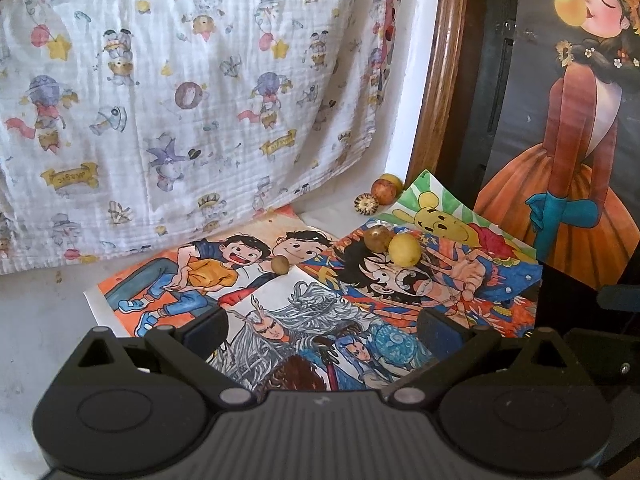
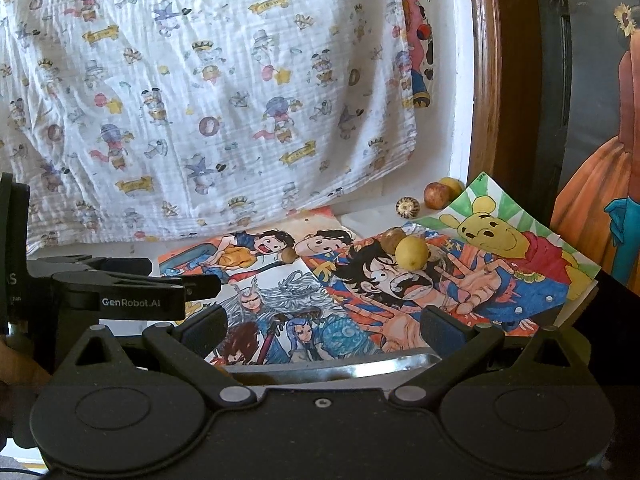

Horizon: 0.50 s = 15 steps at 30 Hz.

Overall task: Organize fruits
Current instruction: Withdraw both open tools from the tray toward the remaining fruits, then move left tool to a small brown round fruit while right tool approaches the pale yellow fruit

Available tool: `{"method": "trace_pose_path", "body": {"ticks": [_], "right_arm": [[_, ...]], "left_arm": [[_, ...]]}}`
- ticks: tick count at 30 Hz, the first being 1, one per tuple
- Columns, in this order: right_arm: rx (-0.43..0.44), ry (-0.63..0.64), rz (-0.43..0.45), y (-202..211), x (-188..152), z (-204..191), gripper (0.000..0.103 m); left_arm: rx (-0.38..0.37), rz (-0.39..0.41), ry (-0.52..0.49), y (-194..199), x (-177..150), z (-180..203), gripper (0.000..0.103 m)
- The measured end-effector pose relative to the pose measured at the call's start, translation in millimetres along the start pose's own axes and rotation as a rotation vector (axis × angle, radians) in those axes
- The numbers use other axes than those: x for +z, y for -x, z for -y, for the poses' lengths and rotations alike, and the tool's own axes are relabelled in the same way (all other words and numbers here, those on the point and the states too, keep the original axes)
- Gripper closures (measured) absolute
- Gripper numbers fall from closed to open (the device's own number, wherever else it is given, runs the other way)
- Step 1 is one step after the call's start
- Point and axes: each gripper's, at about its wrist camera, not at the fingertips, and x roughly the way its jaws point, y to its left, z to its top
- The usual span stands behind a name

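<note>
While both grippers hover low and level over the drawings, left gripper and right gripper are spread, empty. Yellow fruit touches a brown fruit near the far edge.

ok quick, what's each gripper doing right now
left gripper: open, holding nothing
right gripper: open, holding nothing

A lived-in home, likely a child's corner: a white muslin cloth printed with cartoon figures hangs across the upper left of the frame, hand-coloured cartoon drawings cover the surface at centre, a varnished wooden frame rises at upper right beside a poster of a girl in an orange dress, and small fruits lie on the drawings
</note>
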Motion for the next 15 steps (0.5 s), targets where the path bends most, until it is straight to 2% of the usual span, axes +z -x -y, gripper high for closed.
{"method": "trace_pose_path", "body": {"ticks": [15], "right_arm": [[-0.014,-0.009,-0.021,-29,10,16,0.001]], "left_arm": [[0.009,-0.031,-0.003,-32,6,-5,0.001]]}}
